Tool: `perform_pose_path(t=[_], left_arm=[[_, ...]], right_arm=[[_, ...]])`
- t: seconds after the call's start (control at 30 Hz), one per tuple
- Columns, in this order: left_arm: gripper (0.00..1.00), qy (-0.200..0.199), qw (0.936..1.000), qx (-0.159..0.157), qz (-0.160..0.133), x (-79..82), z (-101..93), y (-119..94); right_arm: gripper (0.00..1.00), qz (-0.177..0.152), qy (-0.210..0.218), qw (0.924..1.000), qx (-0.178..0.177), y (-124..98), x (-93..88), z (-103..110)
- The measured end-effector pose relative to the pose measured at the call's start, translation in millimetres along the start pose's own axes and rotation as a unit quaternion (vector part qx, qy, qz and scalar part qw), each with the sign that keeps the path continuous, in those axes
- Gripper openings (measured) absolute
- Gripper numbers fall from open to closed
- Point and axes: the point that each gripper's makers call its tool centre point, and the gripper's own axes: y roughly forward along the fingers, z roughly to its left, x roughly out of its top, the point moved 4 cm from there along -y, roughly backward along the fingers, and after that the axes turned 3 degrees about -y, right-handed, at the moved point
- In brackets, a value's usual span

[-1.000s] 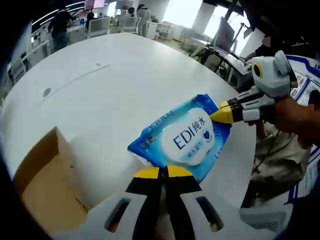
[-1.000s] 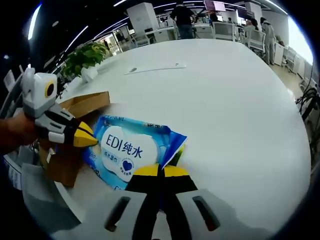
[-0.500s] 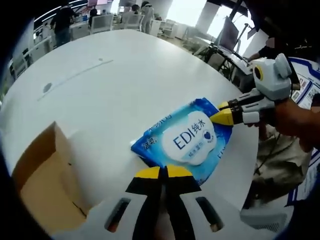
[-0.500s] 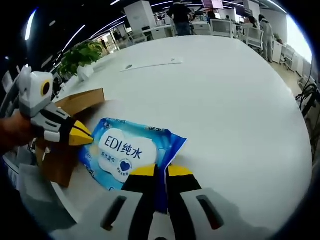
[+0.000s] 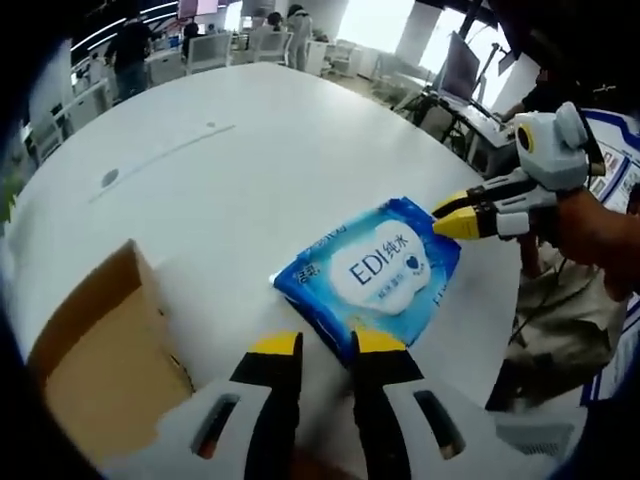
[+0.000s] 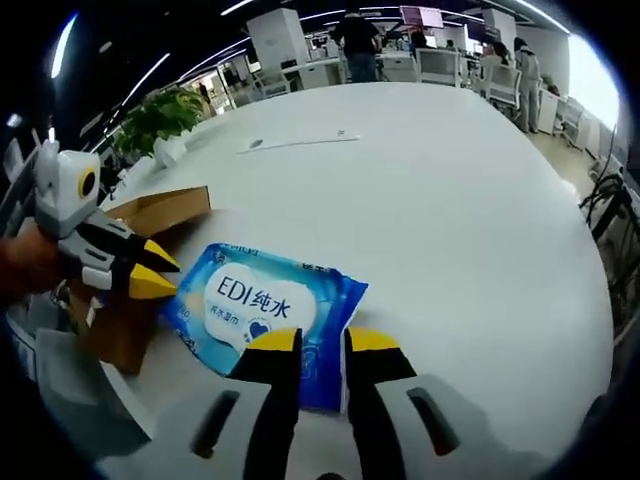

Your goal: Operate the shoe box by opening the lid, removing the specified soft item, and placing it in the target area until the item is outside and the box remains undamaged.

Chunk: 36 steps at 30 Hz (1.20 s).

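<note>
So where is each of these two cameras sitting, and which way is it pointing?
Left gripper view: rides on the left tongs, looking along them at the blue wet-wipes pack on the white table; the right tongs and a hand enter from the right.
Right gripper view: rides on the right tongs, facing the same pack from its opposite end; the left tongs enter from the left.
Shared: pack, table, cardboard shoe box.

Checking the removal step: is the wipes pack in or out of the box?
Out: the wipes pack lies flat on the white table, beside the cardboard box.
</note>
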Motion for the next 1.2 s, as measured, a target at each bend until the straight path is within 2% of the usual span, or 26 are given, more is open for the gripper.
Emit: perform_pose_path(t=[0.07, 0.43, 0.73, 0.83, 0.9, 1.2], left_arm=[[0.09, 0.002, 0.9999, -0.010, -0.001, -0.5, -4.8, -4], [0.09, 0.011, 0.9995, -0.020, -0.020, -8.0, -17.5, -37], [0.10, -0.013, 0.9995, 0.000, -0.030, -36.7, 2.9, -72], [0.07, -0.019, 0.9989, 0.002, -0.043, -41.2, 6.1, -84], [0.10, -0.023, 0.9987, 0.005, -0.044, -44.7, 8.5, -89], [0.09, -0.034, 0.9978, 0.013, -0.056, -61.6, 18.8, -115]], right_arm=[[0.16, -0.007, -0.003, 1.0000, -0.005, -5, 2.2, 2], [0.18, -0.023, -0.021, 0.9995, -0.004, -28, 9.9, 30], [0.18, -0.030, -0.039, 0.9987, 0.010, -38, 13.0, 64], [0.18, -0.031, -0.046, 0.9984, 0.013, -40, 15.3, 76], [0.18, -0.032, -0.049, 0.9982, 0.016, -41, 16.7, 84], [0.18, -0.036, -0.070, 0.9964, 0.030, -43, 21.9, 124]])
